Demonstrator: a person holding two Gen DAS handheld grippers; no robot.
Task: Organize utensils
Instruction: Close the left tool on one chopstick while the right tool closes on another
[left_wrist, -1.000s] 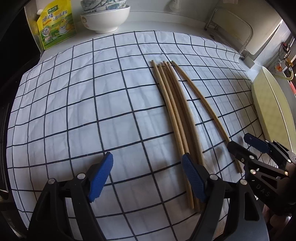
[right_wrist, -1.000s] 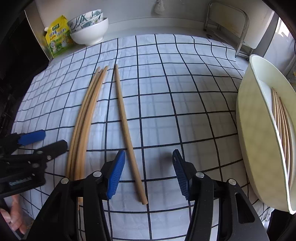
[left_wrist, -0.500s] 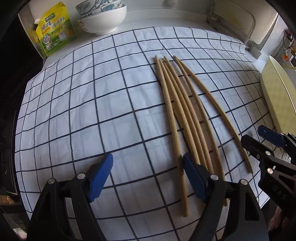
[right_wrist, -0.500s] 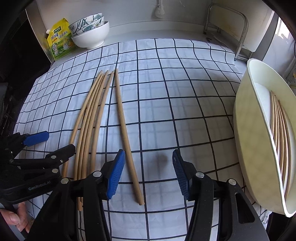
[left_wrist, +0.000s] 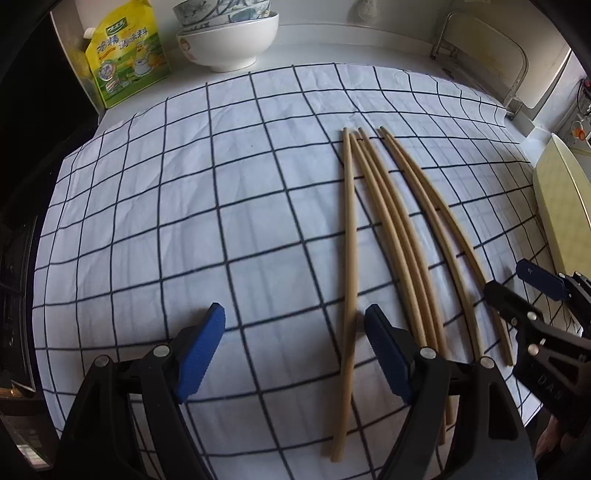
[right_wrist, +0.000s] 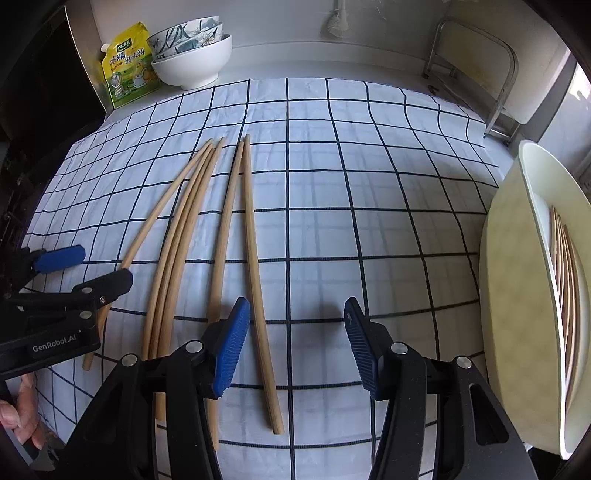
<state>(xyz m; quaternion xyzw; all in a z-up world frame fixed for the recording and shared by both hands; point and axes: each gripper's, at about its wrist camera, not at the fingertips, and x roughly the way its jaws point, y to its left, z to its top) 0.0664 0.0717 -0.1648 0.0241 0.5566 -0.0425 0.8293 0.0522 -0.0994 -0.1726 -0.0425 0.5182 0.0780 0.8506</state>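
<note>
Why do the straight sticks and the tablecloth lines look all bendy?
In both wrist views the fisheye lens bows things: the left wrist view curves the long tan wooden chopsticks, and the right wrist view bulges the white cloth with dark grid lines. Corners go black; daylight looks soft.

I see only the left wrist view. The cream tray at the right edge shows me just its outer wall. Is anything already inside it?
Observer: Yes. In the right wrist view, several chopsticks lie lengthwise inside the tray.
Operator: I see the right gripper only from the side. Does it hold something?
Observer: No. The right gripper is open. The rightmost loose chopstick shows between its fingers, but no pad presses on it.
Operator: What is behind my left gripper?
Observer: A hand grips the handle of the left gripper, at the bottom left edge of that view.
</note>
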